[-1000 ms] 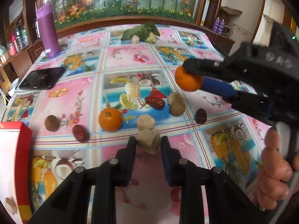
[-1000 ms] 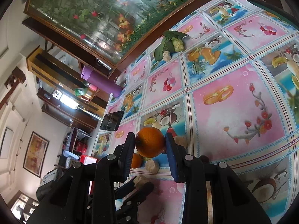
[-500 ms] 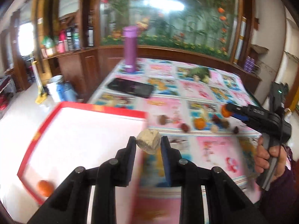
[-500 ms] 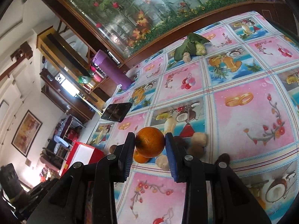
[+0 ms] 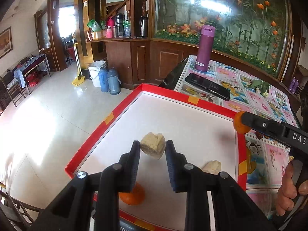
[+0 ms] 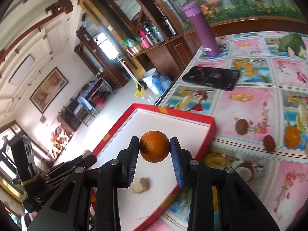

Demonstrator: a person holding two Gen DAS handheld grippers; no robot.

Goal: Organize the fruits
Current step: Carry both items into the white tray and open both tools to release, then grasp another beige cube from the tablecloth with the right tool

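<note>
Overhead, the left gripper (image 5: 152, 147) pinched a tan lump (image 5: 153, 147) between its pads, hanging above the middle of the tray (image 5: 187, 100). The right gripper (image 6: 154, 146) clamped an orange (image 6: 154, 146) over the tray's right edge. Only the left view showed a second orange (image 5: 132, 195) lying near the tray's near edge, partly behind the left finger, and a hand (image 5: 290, 190) on the right tool's handle. Only the right view showed the fruit on the table (image 6: 250, 104): another orange (image 6: 292, 136), a red date (image 6: 269, 143) and a brown round fruit (image 6: 241, 126), all near the tray's right edge but apart from it. Both views showed a pale lump (image 6: 139, 185) lying loose inside the tray.

That tray was white inside with a red rim, at the table's left end. A fruit-print cloth covered the table; a phone (image 5: 207, 86) and a purple flask (image 5: 204, 48) sat toward its far edge. Beyond lay a pale tiled floor and dark wood cabinets. The held orange looked glossy and dimpled, the tan lump rough and cracked.
</note>
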